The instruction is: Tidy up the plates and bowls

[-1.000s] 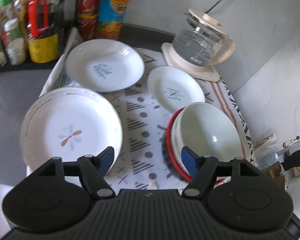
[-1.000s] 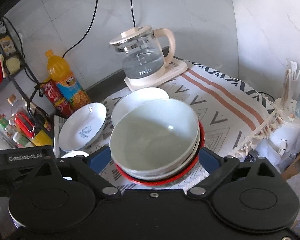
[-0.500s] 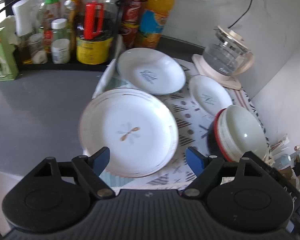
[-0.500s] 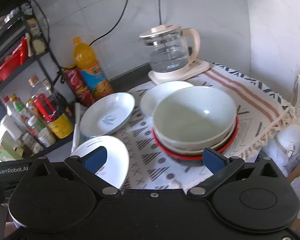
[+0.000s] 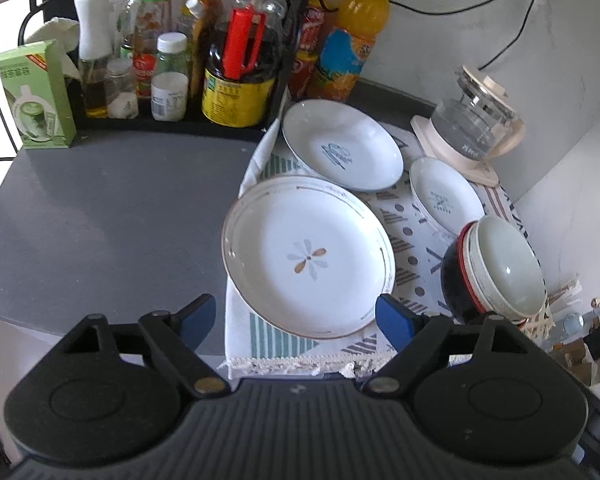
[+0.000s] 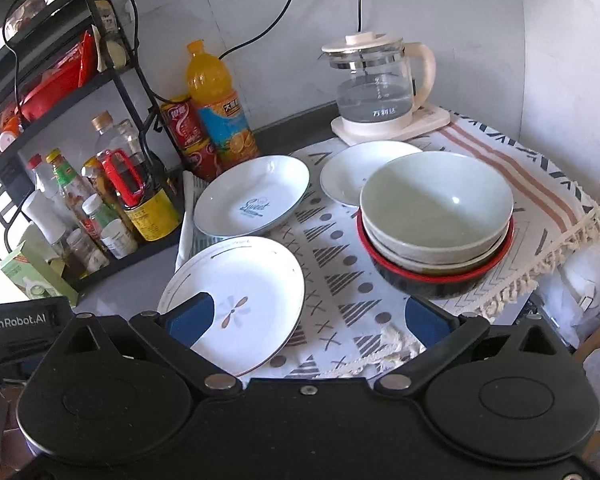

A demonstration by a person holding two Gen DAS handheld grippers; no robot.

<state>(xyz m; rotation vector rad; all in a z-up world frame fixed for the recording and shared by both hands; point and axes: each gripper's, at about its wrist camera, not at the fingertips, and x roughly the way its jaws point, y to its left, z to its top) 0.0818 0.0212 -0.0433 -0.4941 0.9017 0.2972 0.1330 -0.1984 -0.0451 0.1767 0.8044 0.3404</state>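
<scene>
From my left gripper [image 5: 296, 316] I look down over the near edge of the patterned cloth [image 5: 400, 248]; its blue fingers stand wide apart and empty, pulled back above the flower plate [image 5: 306, 256]. Beyond that plate lies the blue-logo plate [image 5: 342, 144], then a smaller plate [image 5: 444, 196] near the glass kettle [image 5: 474, 132]. My right gripper [image 6: 308, 316] hovers likewise, fingers spread and holding nothing, the stacked bowls [image 6: 436, 216] sitting ahead towards its right finger.
</scene>
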